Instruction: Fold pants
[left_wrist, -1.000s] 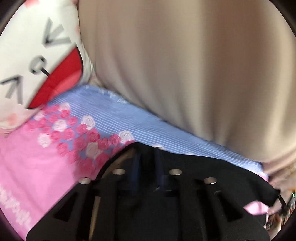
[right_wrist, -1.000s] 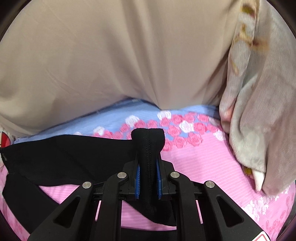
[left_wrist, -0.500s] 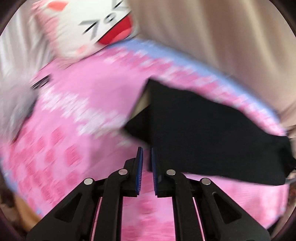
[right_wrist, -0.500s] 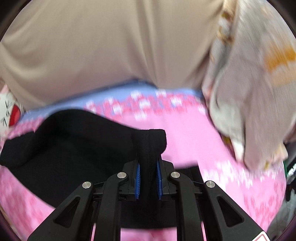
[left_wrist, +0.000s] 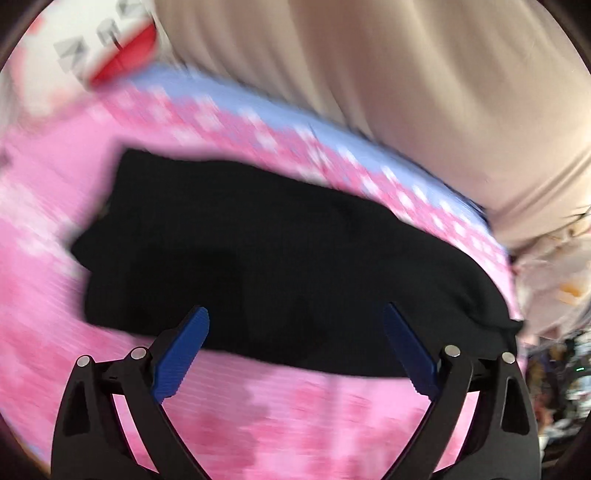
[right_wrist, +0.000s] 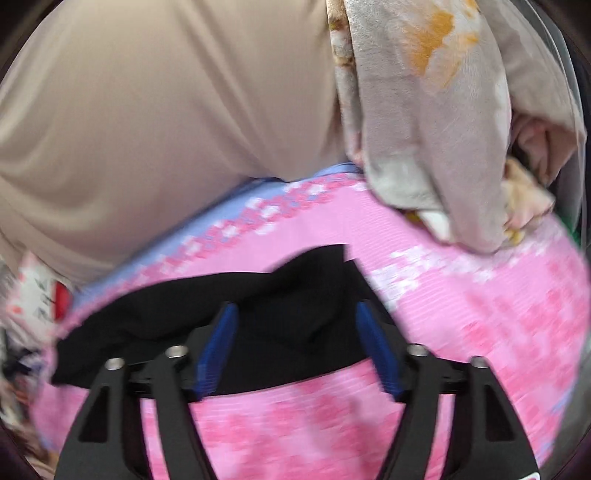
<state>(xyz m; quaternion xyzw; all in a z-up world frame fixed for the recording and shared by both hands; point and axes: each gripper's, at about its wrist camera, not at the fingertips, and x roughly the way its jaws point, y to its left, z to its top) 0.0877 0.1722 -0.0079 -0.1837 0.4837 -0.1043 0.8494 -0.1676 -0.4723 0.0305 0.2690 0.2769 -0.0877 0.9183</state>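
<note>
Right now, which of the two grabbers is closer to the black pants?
Right. The right gripper is open with the black pants lying between its fingers; the left gripper, also open, sits back at their near edge.

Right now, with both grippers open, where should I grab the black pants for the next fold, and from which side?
Judging by the right wrist view, take the raised corner flap of the black pants; it stands up off the pink floral sheet, so a finger could slip under it. Bring the right gripper straight forward from the near edge. The left gripper could pinch the near hem.
</note>
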